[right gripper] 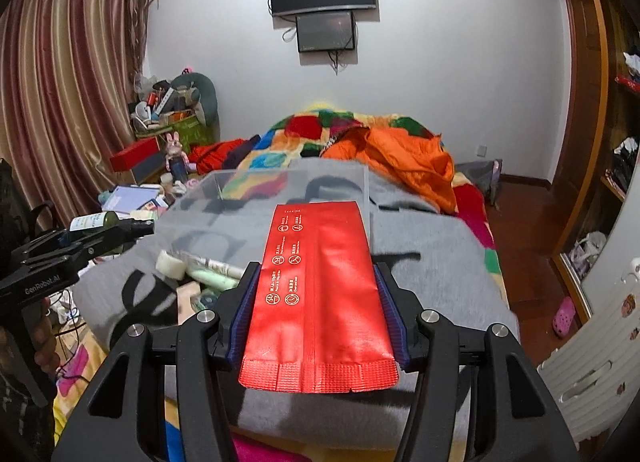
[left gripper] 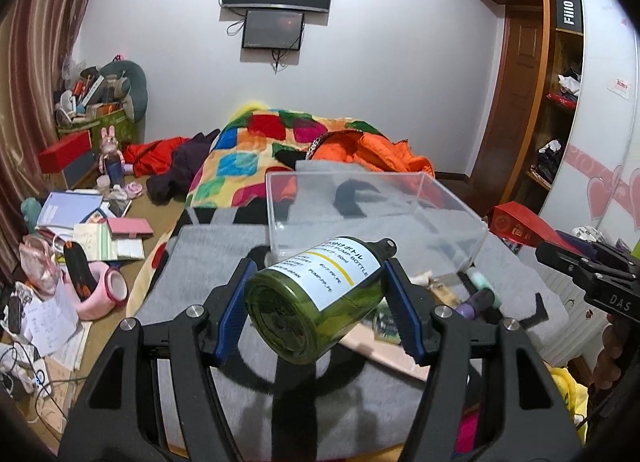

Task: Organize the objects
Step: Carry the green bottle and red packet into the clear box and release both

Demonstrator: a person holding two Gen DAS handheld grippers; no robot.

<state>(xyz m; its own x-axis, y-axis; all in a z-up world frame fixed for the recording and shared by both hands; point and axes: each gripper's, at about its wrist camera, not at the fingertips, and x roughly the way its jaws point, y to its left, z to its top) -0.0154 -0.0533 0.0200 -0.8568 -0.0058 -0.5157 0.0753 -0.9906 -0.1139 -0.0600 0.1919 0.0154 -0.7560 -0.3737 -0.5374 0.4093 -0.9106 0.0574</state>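
My left gripper (left gripper: 320, 298) clamps a green pump bottle (left gripper: 316, 298); my right gripper (right gripper: 318, 312) pinches a red foil pouch (right gripper: 318, 294). I judge both should clear the near wall of the clear plastic box (left gripper: 452, 206) just ahead before I let go.

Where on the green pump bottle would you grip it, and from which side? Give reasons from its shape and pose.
Grip the green pump bottle across its round body, as the left gripper does now: fingers on opposite sides, coming from its base end. The straight, labelled cylinder gives the pads parallel contact; the narrow black pump top would slip.

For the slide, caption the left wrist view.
Left gripper holding a green pump bottle before a clear plastic box on a cluttered bed.
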